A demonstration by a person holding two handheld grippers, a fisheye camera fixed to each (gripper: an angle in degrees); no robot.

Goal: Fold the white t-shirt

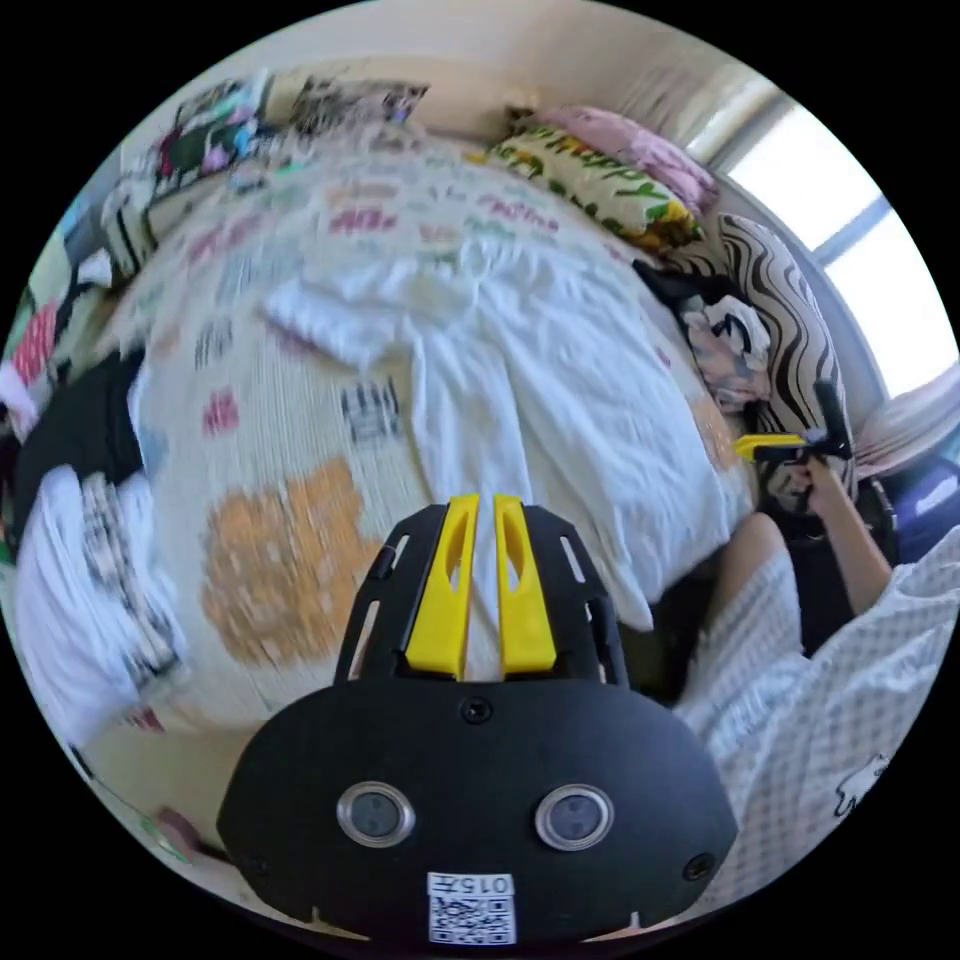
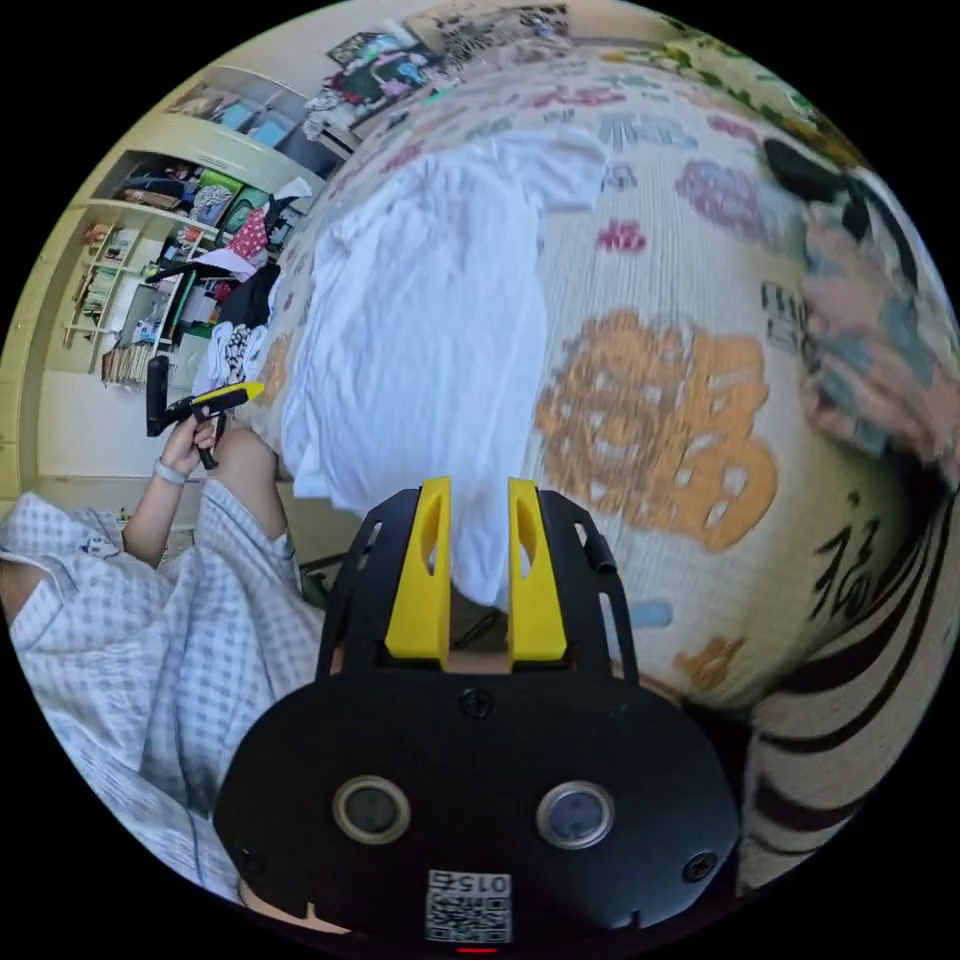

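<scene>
Left gripper view: left gripper (image 1: 483,505) pinches the white t-shirt (image 1: 540,390); right gripper (image 2: 477,490), jaws parted around its hem, could let it slip.

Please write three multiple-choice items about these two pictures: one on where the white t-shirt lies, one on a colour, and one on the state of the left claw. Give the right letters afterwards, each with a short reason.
1. Where does the white t-shirt lie?
A. spread on the patterned bed cover
B. hung on the shelves
C. folded on the striped pillow

2. What colour is the large figure printed on the bed cover beside the t-shirt?
A. green
B. orange
C. black

3. How do the jaws of the left claw stand?
A. wide apart, with nothing between them
B. close together, with a strip of white cloth showing in the narrow gap
C. closed on a pillow

Answers:
1 A: the shirt is spread flat on the cover, its hem hanging over the edge of the bed.
2 B: the big orange figure lies right next to the shirt in the right gripper view.
3 B: the yellow jaws are nearly touching over the shirt's hem.
</scene>
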